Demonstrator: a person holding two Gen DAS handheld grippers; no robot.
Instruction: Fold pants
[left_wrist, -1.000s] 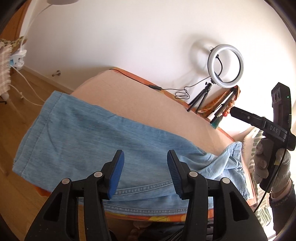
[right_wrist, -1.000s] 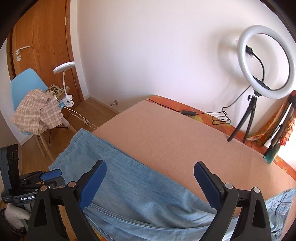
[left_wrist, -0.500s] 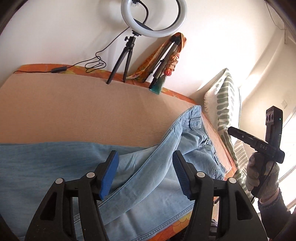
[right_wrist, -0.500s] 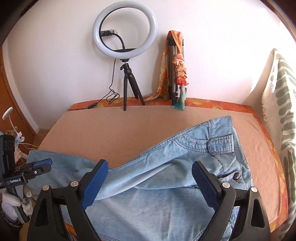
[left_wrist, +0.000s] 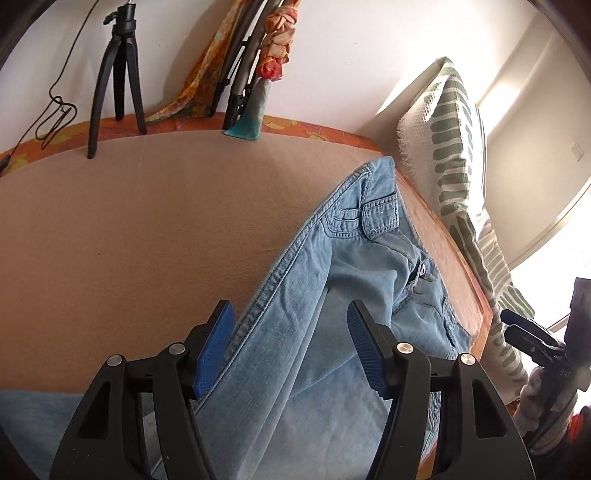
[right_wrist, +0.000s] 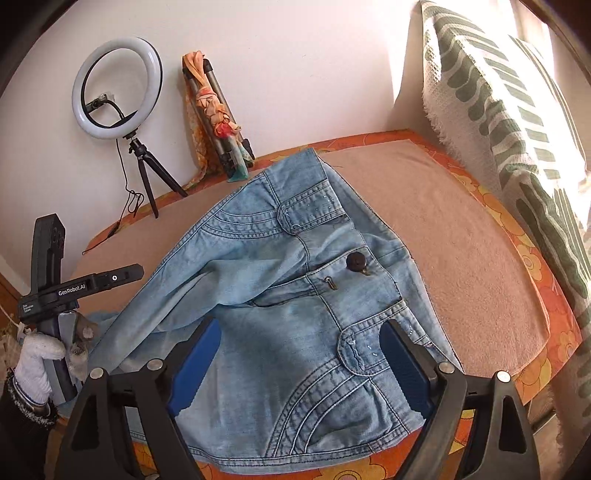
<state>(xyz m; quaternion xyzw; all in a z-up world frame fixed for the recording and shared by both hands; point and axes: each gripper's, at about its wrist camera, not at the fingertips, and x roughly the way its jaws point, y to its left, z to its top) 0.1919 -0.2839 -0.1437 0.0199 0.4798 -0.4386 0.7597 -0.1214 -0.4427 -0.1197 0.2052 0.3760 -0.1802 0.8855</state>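
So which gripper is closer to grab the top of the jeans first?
Probably the right gripper: it hangs open directly over the jeans near the waistband pocket. The left gripper, also open, sits farther down over a leg.

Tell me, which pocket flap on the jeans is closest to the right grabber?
The lower flap, just inside the right gripper near its right finger. The other flap lies farther up.

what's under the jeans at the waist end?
The jeans lie on a tan blanket, itself over an orange floral cover showing at the edges. Whatever is directly beneath the denim is covered and cannot be seen.
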